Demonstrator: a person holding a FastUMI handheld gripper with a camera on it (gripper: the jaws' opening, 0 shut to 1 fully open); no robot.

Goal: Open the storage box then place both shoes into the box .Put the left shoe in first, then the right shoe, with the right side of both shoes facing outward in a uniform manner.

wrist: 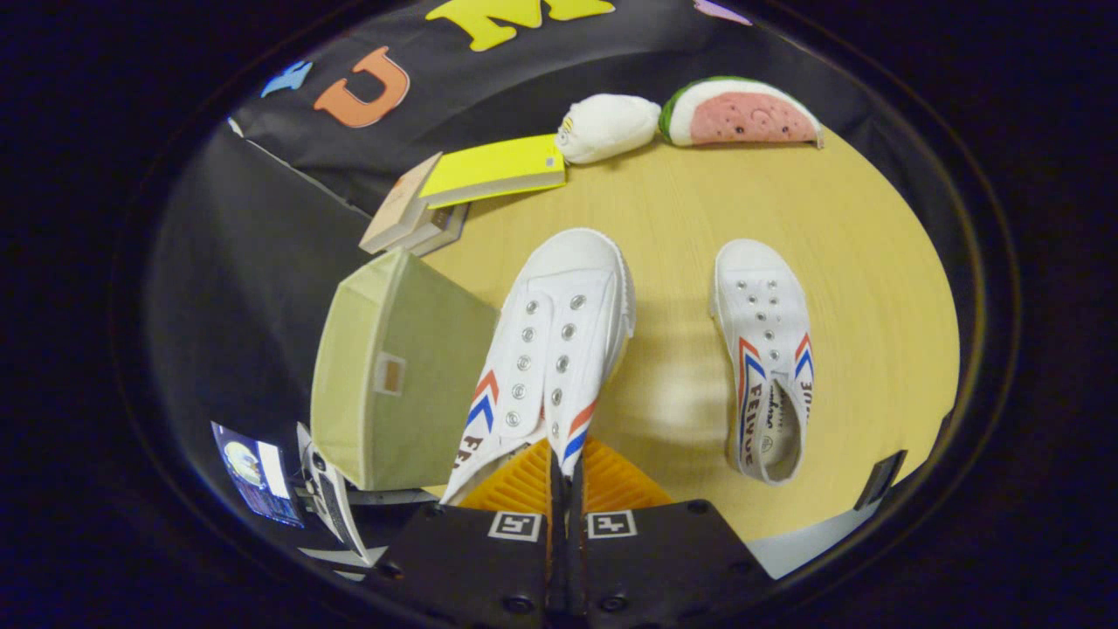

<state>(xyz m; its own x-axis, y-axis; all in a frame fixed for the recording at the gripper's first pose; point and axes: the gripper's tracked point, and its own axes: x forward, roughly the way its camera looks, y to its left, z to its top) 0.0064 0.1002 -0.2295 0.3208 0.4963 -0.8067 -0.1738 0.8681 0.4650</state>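
White, our held shoe points toe-up at frame centre, heel pinched in the gripper, above the wooden table.

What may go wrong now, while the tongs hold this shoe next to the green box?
1. The tongs grip the held shoe only at a thin edge near its heel, so it could tilt or slip out.
2. The green box sits close beside this shoe; the swinging toe might bump and push it.
3. The other shoe lies nearby on the table and could be knocked.
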